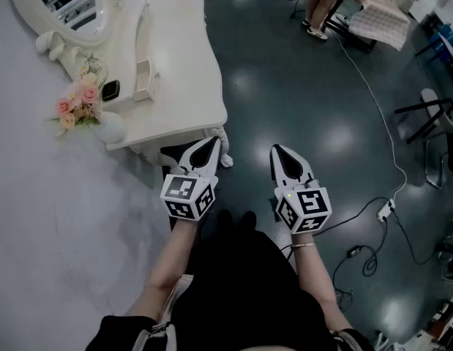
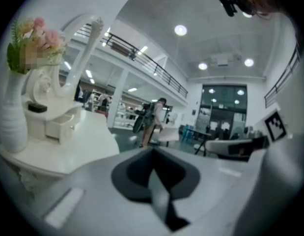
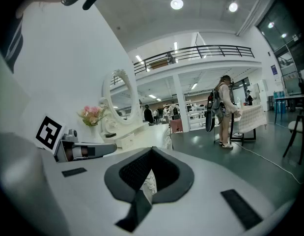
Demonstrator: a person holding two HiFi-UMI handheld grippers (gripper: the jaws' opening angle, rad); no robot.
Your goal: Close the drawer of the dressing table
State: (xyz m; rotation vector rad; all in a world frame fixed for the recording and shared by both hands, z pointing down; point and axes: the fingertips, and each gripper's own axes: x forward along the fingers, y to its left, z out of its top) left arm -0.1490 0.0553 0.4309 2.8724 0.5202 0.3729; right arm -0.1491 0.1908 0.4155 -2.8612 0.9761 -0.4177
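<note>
- Found the left gripper [image 1: 211, 145] with fingers pressed together on nothing; likewise the right gripper [image 1: 277, 153].
- Spotted the drawer [image 1: 143, 79] ahead and left of the left fingers, well apart, on the dressing table [image 1: 184, 50] surface, seemingly pulled out a little.
- Judged the task barely begun, with the reach and the push home left to do.

Dark glossy floor [image 1: 299, 108]; white wall [image 3: 68, 58]; mezzanine railing [image 3: 210, 50]; ceiling spotlights [image 3: 177, 4].
</note>
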